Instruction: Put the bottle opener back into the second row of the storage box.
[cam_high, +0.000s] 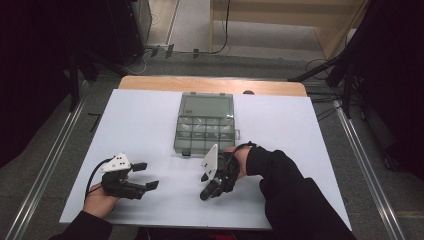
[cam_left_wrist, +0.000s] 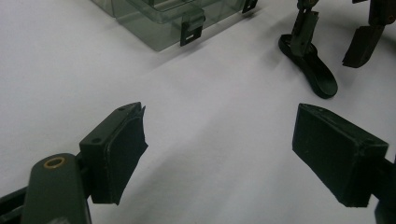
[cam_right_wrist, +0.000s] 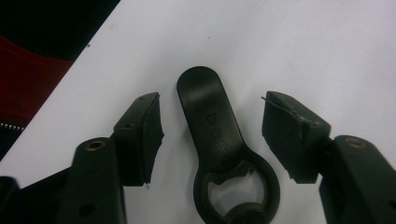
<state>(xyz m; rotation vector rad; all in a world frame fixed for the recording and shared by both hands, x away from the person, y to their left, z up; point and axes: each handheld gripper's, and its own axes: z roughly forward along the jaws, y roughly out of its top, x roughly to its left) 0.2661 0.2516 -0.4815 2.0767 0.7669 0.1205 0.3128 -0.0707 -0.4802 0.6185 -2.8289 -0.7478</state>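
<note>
black bottle opener (cam_right_wrist: 219, 140), markings unreadable

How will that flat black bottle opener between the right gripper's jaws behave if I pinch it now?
The flat black bottle opener looks rigid, so it likely won't flex. It lies flat on the white table, so it shouldn't roll, but its smooth, low edges may slip from the right gripper's open pads.
</note>
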